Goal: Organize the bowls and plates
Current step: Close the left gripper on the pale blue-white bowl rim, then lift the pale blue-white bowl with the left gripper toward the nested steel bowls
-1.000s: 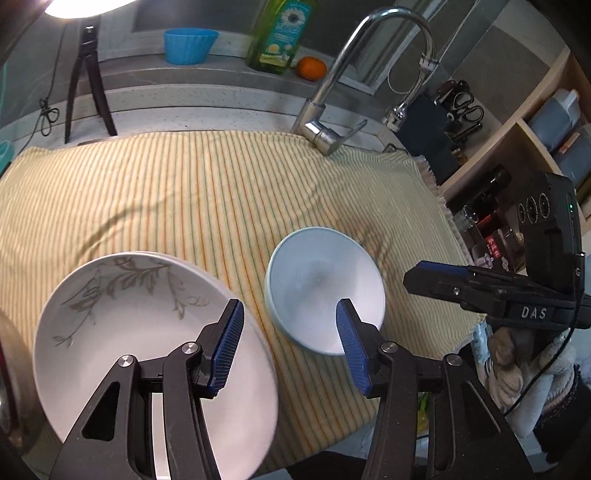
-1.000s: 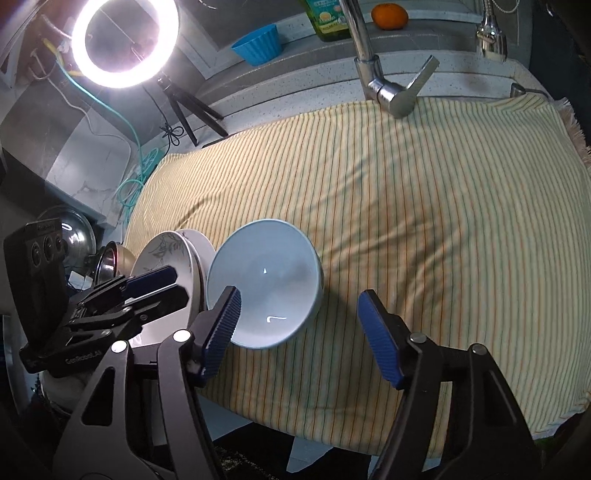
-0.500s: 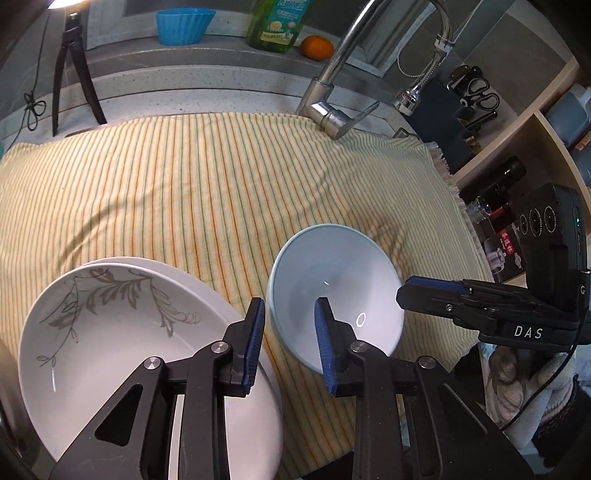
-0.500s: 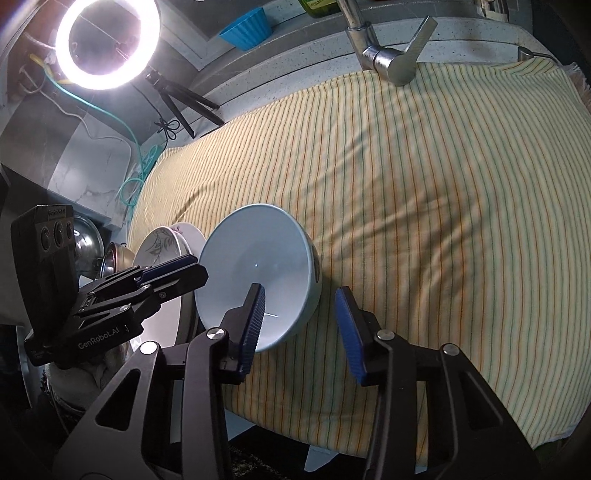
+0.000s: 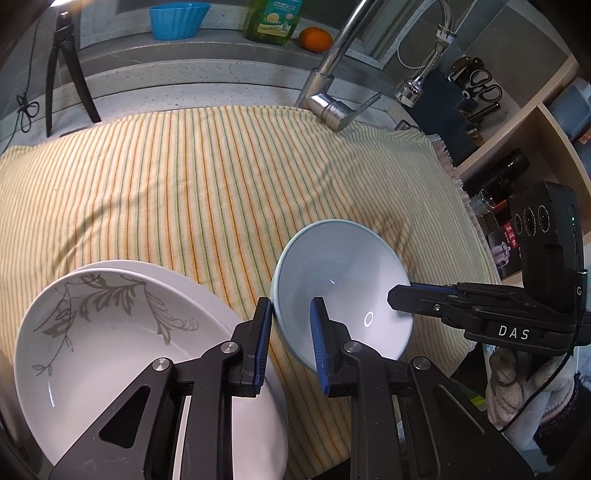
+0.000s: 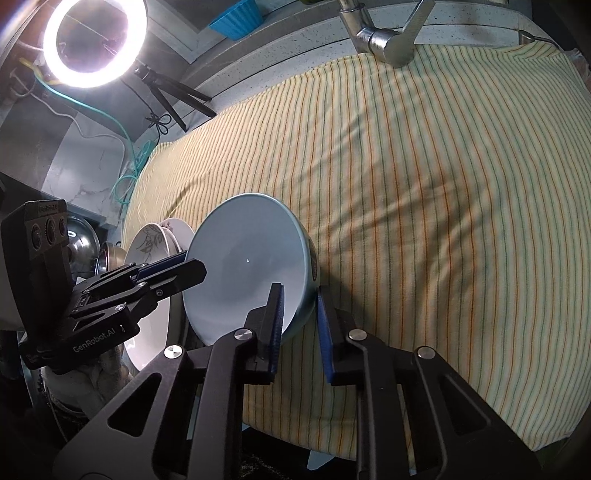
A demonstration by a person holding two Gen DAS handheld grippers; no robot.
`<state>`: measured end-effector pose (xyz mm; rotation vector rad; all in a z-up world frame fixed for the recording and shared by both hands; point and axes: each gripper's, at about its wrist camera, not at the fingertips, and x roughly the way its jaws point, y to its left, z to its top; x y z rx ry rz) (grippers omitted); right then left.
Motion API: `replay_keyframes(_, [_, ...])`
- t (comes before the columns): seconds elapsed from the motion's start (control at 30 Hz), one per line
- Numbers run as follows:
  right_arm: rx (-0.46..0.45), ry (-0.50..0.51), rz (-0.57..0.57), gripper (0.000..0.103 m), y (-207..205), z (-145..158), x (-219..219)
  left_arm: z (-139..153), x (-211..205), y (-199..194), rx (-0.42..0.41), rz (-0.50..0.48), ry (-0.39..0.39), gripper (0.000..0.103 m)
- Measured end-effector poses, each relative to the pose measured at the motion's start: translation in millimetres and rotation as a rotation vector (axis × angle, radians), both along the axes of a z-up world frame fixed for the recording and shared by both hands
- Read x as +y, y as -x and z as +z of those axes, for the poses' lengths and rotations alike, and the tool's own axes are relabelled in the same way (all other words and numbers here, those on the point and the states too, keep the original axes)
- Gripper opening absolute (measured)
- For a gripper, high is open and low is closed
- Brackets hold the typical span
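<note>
Both your grippers are on the same light blue bowl (image 5: 343,291). It sits on the striped yellow cloth (image 5: 192,177) that covers the worktop, near the front edge.

Your left gripper (image 5: 291,341) has one blue pad outside the bowl's left rim and one inside. Its jaws have just been closing, and now they pinch that rim. Your right gripper (image 6: 300,325) does the same on the other side of the bowl — one pad inside, one outside, jaws just closing and now pinching the rim. In the right wrist view the bowl looks tipped up a bit toward the left, w/ its inside facing the left gripper.

Just left of the bowl are two white plates (image 5: 122,332) in a stack. The top one has a grey leaf pattern. The bowl and plates are v. close, but you can't tell if they touch.

At the back — a metal tap (image 5: 332,92), a blue cup (image 5: 173,18), a green soap bottle (image 5: 273,20) and an orange (image 5: 314,38). A ring light (image 6: 94,40) glows at the left.
</note>
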<state>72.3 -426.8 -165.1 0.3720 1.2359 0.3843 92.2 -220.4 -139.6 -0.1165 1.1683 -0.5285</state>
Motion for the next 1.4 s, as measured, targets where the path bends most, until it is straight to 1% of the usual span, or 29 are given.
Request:
replay_keyframes(0.17, [-0.001, -0.003, -0.017, 0.018, 0, 3, -3, 2, -1, 1, -0.002, -0.001, 0.012, 0.019])
replay_keyframes(0.3, [-0.017, -0.001, -0.016, 0.018, -1, 13, -2, 7, 2, 2, -0.01, 0.008, 0.031, 0.019])
replay_keyframes(0.63, [-0.077, -0.012, 0.027, 0.018, -1, 48, 22, 38, 31, 10, -0.076, 0.065, 0.071, 0.019])
replay_keyframes(0.97, [-0.126, -0.023, 0.121, 0.018, -4, 77, 79, 63, 87, 24, -0.131, 0.166, 0.104, 0.019])
replay_keyframes(1.07, [-0.134, -0.027, 0.152, 0.018, -3, 82, 100, 68, 104, 29, -0.142, 0.194, 0.109, 0.019])
replay_keyframes(1.4, [-0.15, -0.031, 0.282, 0.018, -2, 90, 184, 75, 185, 54, -0.164, 0.33, 0.131, 0.019])
